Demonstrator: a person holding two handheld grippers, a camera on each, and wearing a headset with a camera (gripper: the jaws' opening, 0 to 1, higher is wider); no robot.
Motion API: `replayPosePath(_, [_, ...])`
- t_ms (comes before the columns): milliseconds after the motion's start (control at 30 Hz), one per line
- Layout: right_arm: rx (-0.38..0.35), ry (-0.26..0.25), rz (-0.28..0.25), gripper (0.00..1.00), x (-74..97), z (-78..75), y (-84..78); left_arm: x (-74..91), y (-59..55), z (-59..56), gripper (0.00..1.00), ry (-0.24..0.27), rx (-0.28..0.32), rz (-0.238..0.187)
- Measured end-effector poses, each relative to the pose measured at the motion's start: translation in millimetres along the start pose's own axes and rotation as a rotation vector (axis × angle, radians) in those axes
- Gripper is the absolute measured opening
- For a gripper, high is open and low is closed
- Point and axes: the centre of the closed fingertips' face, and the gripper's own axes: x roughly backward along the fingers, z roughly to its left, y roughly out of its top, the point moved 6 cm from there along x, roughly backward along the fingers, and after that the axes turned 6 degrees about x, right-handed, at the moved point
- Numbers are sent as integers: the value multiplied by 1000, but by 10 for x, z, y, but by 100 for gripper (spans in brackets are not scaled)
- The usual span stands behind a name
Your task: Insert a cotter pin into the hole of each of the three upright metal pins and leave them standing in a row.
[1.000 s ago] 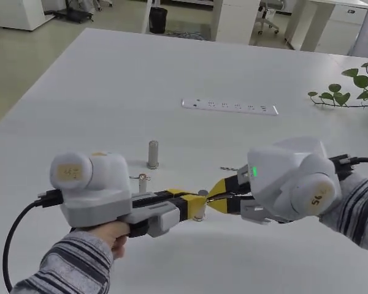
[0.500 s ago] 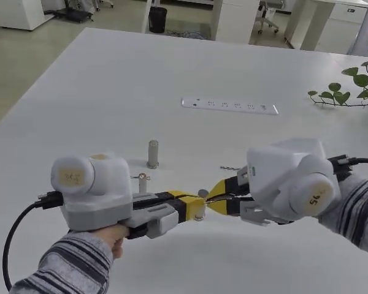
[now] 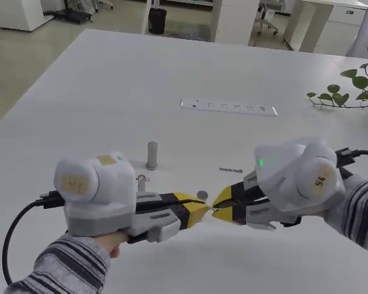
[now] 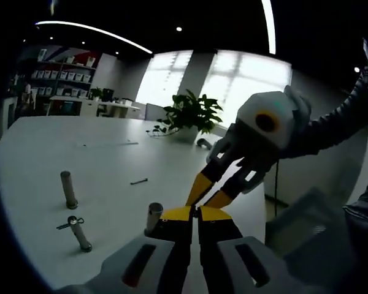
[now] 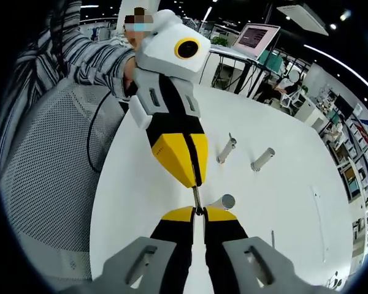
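Note:
Three metal pins stand on the white table: a bare pin (image 3: 152, 154), a pin with a cotter pin through it (image 3: 141, 182), and a third pin (image 3: 202, 195) just behind the gripper tips. My left gripper (image 3: 204, 208) and right gripper (image 3: 217, 206) meet tip to tip. In the right gripper view a thin cotter pin (image 5: 195, 198) runs from my right gripper (image 5: 195, 212) to the left gripper's shut tips (image 5: 193, 181). The left gripper (image 4: 196, 211) is shut, with the third pin (image 4: 152, 217) close on its left. Another cotter pin (image 3: 230, 169) lies loose on the table.
A white power strip (image 3: 228, 106) lies further back on the table. Plant leaves (image 3: 349, 92) reach in from the right edge. A cable (image 3: 15, 229) trails from the left gripper. Bare table (image 3: 110, 79) spreads around the pins.
The left gripper's tips have slid right, off the third pin, to meet the right gripper's tips. Both grippers now sit a little lower and nearer to me.

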Motion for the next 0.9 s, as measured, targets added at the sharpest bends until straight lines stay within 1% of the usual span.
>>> replayPosePath(67, [-3, 20, -4, 0, 7, 26, 5, -2, 1, -10, 0, -17, -10, 3])
replayPosePath(200, [-1, 32, -4, 0, 21, 54, 4, -3, -12, -16, 0, -32, -8, 15])
replayPosePath(333, [23, 26, 10, 0, 33, 55, -4, -14, -46, 2, 0, -21, -12, 46])
replayPosePath(433, [50, 18, 21, 0, 44, 56, -1, -27, -44, 0, 0, -20, -17, 45])
replayPosePath(467, [55, 16, 21, 0, 47, 55, 0, -32, -46, 0, 0, -18, -19, 46])
replayPosePath(533, [61, 14, 19, 0, 53, 53, 8, -55, -72, 11, 0, -6, -16, 63])
replayPosePath(600, [68, 9, 13, 0, 55, 48, 19, -71, -96, 15, 3, 6, -36, 78])
replayPosePath(633, [70, 8, 15, 0, 54, 44, 18, -75, -95, 12, 5, 9, -39, 78])
replayPosePath(733, [87, 3, 30, 0, 43, 39, 2, -84, -80, 13, 10, 16, -43, 60])
replayPosePath(800, [93, -5, 43, 0, 40, 31, -18, -86, -73, 37, 12, 37, -55, 50])
replayPosePath(867, [92, -11, 49, 0, 42, 20, -30, -79, -62, 74, 16, 76, -74, 41])
replayPosePath(900, [90, -19, 55, 0, 44, 1, -47, -76, -58, 85, 17, 86, -82, 39])
